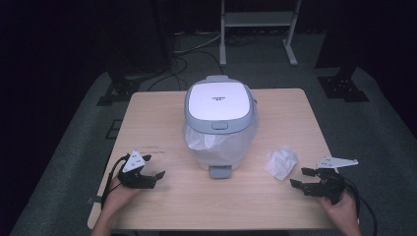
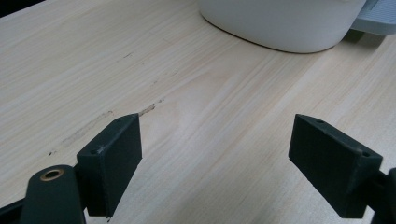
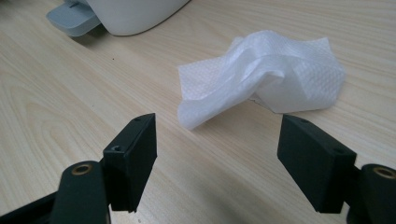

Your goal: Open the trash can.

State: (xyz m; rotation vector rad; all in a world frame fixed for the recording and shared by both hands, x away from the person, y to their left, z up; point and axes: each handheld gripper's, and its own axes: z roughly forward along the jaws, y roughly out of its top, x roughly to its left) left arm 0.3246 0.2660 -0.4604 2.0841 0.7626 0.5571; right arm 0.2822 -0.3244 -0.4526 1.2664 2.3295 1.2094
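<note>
My left claw (image 1: 158, 179) and right claw (image 1: 301, 177) are black, each with two flat, blocky jaws. Small screw holes sit in them. Each has a grey three-cornered plate and a black cable.

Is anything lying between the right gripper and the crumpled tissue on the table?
Nothing visible: bare table lies between the open right gripper and the crumpled tissue just ahead of its jaws.

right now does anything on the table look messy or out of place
Yes. A crumpled paper towel lies loose on the table right of the bin, just ahead of the open right gripper. The bin's bag bunches out below its closed lid.
</note>
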